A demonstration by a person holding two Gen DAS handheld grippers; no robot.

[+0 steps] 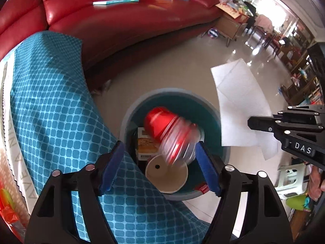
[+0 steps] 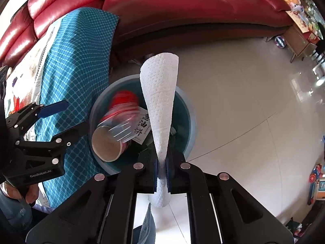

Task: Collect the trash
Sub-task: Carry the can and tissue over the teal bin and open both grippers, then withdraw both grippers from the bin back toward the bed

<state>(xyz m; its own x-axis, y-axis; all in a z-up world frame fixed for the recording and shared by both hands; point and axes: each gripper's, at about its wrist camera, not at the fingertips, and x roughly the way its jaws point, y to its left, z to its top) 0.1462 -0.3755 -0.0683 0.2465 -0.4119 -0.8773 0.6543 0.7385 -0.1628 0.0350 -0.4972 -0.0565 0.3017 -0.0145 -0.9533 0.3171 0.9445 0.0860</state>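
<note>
A motion-blurred red-and-clear plastic cup [image 1: 172, 138] tumbles into the round teal bin [image 1: 211, 109], half hiding a printed carton; left gripper [image 1: 160, 168] spread, empty; right gripper [image 2: 161, 174] pinches dimpled white paper towel [image 2: 160, 93] above it.

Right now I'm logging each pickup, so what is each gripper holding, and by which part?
The right gripper pinches a paper towel by its lower end. The left gripper is open and holds nothing; a blurred plastic cup is over the bin.
</note>
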